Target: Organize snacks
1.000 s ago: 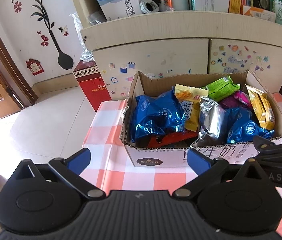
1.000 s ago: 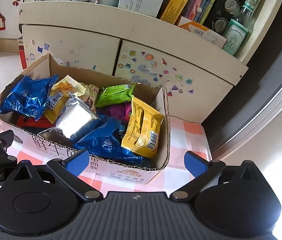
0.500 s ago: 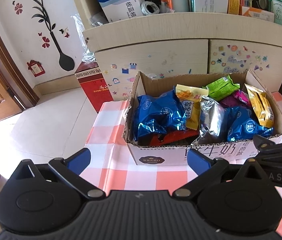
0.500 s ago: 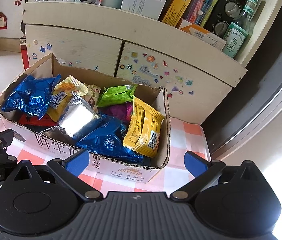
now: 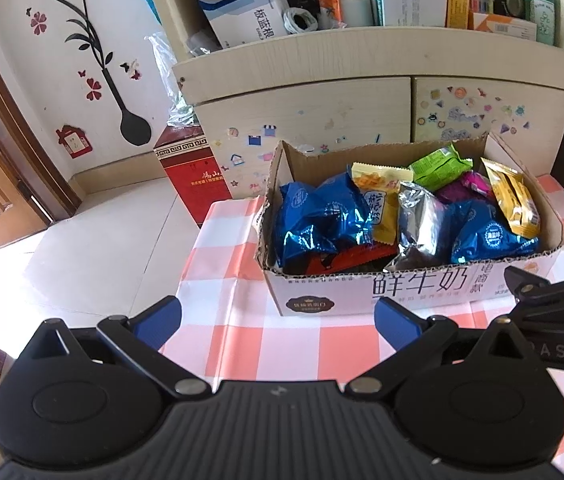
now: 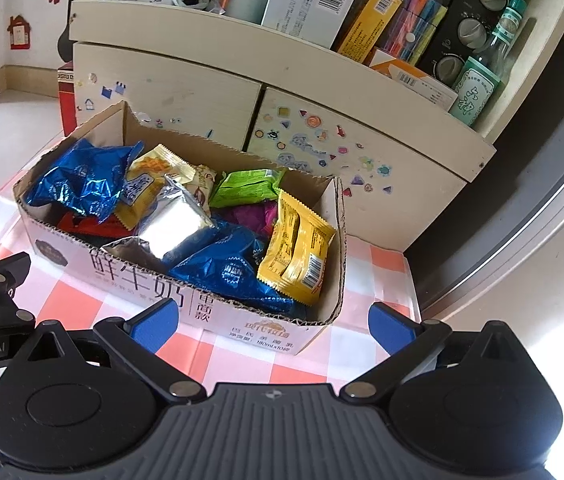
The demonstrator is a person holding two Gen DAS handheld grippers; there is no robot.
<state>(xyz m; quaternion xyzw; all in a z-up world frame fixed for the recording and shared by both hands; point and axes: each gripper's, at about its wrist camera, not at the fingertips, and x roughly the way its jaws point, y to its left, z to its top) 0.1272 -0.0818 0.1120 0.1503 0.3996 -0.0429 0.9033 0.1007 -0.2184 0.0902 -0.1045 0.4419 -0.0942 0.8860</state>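
Note:
A cardboard box (image 5: 421,288) (image 6: 242,320) stands on a pink-and-white checked tablecloth (image 5: 282,344). It holds several snack packets: blue foil bags (image 5: 317,216) (image 6: 78,180), a silver bag (image 5: 417,216) (image 6: 174,220), yellow packets (image 5: 513,200) (image 6: 297,252), a green one (image 5: 437,166) (image 6: 250,188), a purple one (image 6: 254,216) and a red one (image 5: 349,258). My left gripper (image 5: 278,316) is open and empty before the box's left front. My right gripper (image 6: 270,320) is open and empty before its right front corner.
A cream cabinet (image 5: 321,108) with stickers stands behind the table, its shelf crowded with boxes and a green bottle (image 6: 481,80). A red carton (image 5: 194,172) stands on the tiled floor at left. The table edge falls off at left (image 5: 194,264).
Both grippers have drawn back slightly from the box and lifted a little, so the box sits further away in both views. Nothing was grasped.

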